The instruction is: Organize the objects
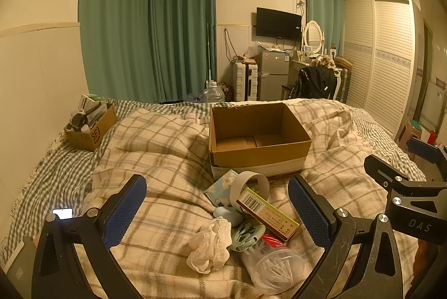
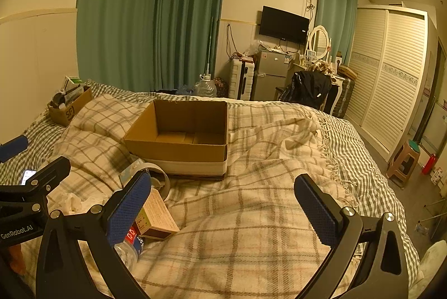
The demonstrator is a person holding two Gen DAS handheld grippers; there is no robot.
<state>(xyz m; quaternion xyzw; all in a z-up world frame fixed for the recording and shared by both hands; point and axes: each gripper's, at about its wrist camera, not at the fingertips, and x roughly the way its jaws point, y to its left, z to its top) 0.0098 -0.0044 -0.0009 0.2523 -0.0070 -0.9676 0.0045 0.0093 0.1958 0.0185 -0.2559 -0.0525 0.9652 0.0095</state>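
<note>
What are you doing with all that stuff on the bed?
A person holds two black grippers with blue pads over a plaid blanket, tidying up. The left gripper hangs wide open over a little pile: a roll of tape, a long yellow-green carton, a crumpled white plastic bag and a clear plastic jar with a red lid. The right gripper is open too, holding nothing. The open brown cardboard box behind the pile is empty.
</note>
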